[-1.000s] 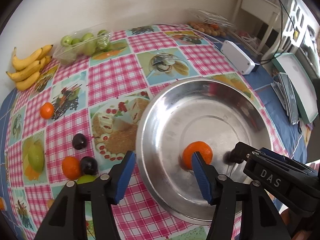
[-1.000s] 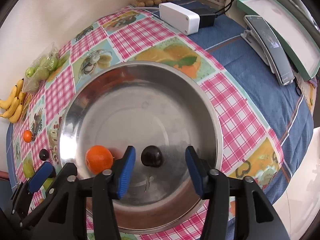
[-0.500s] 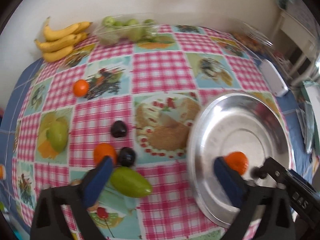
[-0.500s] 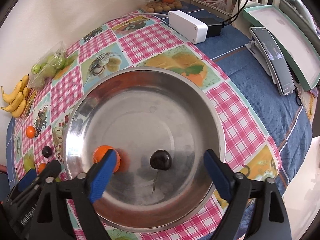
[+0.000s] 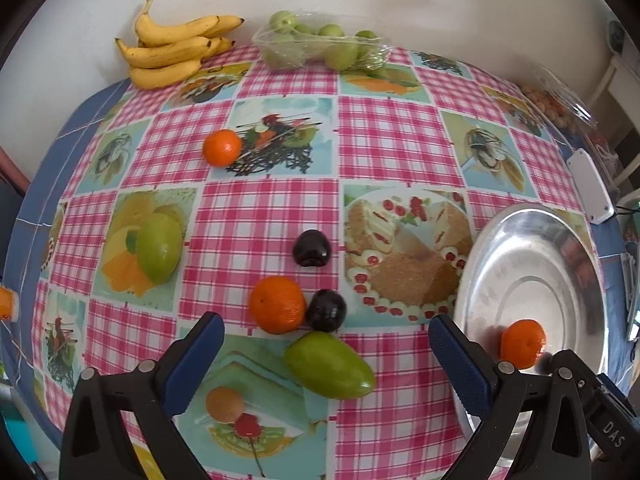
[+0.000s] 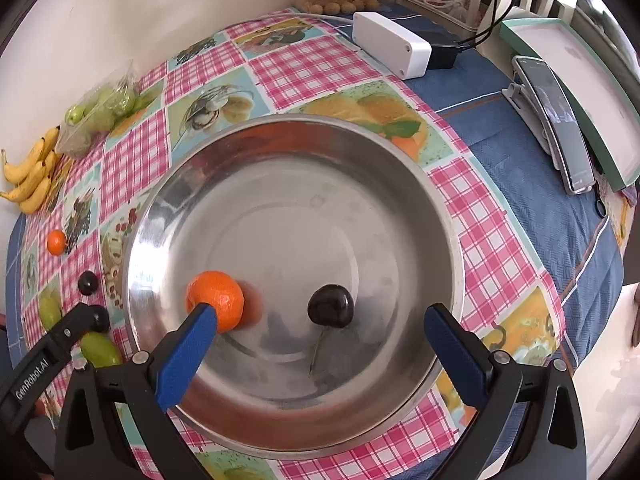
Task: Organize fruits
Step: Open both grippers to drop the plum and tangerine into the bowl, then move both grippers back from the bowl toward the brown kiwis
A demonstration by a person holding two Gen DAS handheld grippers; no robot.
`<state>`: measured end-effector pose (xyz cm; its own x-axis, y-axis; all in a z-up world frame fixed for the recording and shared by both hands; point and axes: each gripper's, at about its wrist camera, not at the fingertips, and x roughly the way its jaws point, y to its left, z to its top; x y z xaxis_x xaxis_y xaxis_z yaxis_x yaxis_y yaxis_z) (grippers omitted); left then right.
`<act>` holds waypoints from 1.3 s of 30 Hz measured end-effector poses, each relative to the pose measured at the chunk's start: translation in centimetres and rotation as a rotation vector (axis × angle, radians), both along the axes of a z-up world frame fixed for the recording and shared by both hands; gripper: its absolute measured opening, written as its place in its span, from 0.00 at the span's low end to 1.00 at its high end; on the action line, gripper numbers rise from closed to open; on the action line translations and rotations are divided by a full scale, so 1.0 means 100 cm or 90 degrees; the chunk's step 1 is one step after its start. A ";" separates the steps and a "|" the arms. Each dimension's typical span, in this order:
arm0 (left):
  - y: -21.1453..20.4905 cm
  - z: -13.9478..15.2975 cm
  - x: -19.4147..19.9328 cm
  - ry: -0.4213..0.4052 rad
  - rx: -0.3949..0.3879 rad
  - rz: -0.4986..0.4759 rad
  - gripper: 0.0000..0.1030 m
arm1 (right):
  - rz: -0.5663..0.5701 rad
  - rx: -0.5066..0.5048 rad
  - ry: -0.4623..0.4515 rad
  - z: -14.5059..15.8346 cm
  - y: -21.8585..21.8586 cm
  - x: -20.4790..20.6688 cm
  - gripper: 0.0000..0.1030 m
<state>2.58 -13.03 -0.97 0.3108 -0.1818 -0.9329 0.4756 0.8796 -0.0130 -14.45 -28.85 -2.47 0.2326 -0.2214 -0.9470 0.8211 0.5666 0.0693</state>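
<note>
A steel bowl (image 6: pixel 280 128) holds an orange (image 6: pixel 215 300) and a dark plum (image 6: pixel 331 306) with a stem. My right gripper (image 6: pixel 320 312) hovers over the bowl, its jaws opening wide; the plum lies loose between them, untouched. My left gripper (image 5: pixel 325 322) stands open above loose fruit on the checked cloth: a green mango (image 5: pixel 330 364), an orange (image 5: pixel 277 304) and a plum (image 5: pixel 326 310) touching each other. Farther off lie another plum (image 5: pixel 311 248), a second green mango (image 5: pixel 158 248) and a small orange (image 5: pixel 222 148). The bowl (image 5: pixel 560 264) sits at the right.
Bananas (image 5: pixel 172 52) and a bag of green fruit (image 5: pixel 320 46) lie against the back wall. Beyond the bowl are a white box (image 6: pixel 392 50), a phone on a stand (image 6: pixel 554 120), a green-edged tray (image 6: pixel 576 80) and a clear box of small brown fruit (image 6: pixel 340 0).
My left gripper opened, left the orange in the bowl and swung left over the loose fruit. My right gripper spread its jaws wider around the plum and barely moved.
</note>
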 end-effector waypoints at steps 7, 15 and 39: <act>0.008 -0.006 0.004 0.019 0.019 -0.001 1.00 | 0.013 0.011 -0.005 0.002 0.002 0.003 1.00; 0.026 -0.005 0.017 0.008 0.053 -0.004 1.00 | 0.027 0.013 -0.002 0.005 0.016 0.009 1.00; 0.139 0.011 0.082 -0.042 0.089 0.134 1.00 | 0.185 -0.022 0.011 0.004 0.125 0.095 1.00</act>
<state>10.73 0.83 0.17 0.3892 0.0221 -0.9209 0.2771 0.9506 0.1399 -4.94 -16.31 -2.07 0.2755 -0.1804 -0.9442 0.6243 0.7805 0.0330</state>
